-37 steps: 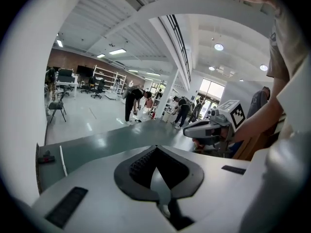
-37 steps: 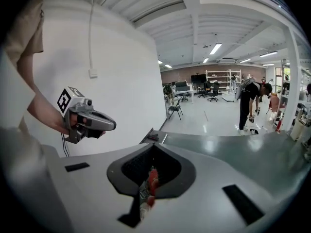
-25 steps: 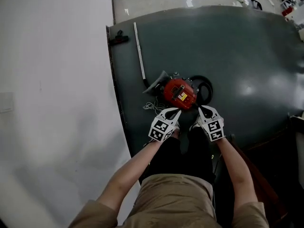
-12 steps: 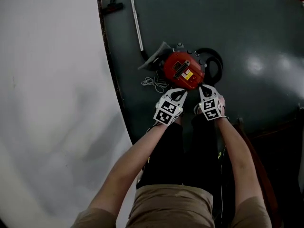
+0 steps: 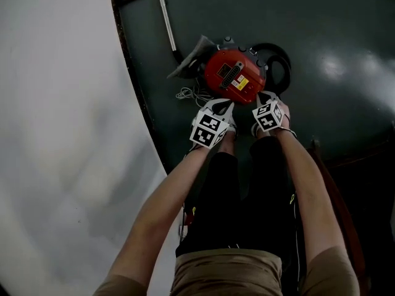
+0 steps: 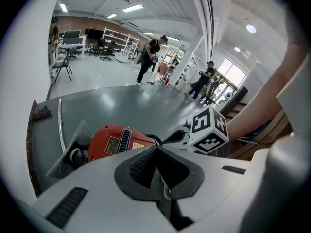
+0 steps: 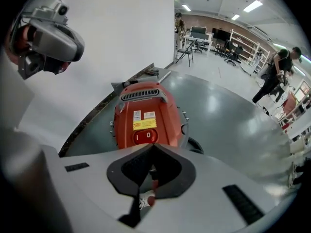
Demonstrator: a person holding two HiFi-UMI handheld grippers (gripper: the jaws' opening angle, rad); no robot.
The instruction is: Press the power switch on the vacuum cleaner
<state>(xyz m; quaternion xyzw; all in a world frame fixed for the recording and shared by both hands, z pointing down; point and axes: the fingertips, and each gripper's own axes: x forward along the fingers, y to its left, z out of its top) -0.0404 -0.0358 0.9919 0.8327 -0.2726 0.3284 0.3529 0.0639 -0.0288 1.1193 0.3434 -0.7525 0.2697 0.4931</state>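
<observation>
Red vacuum cleaner (image 5: 234, 76) lying on the dark mat (image 5: 345, 42). The right gripper (image 5: 262, 97), clenched and empty, points at its power switch (image 7: 146, 136). The left gripper (image 5: 226, 105), also clenched and empty, sits near its rear end.

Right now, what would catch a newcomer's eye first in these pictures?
The bright red vacuum cleaner stands out on the dark grey floor. The left tool and right tool, each carrying a black-and-white marker cube, point at it from close by, jaws together. Its red power switch sits just ahead of the right tool.
</observation>
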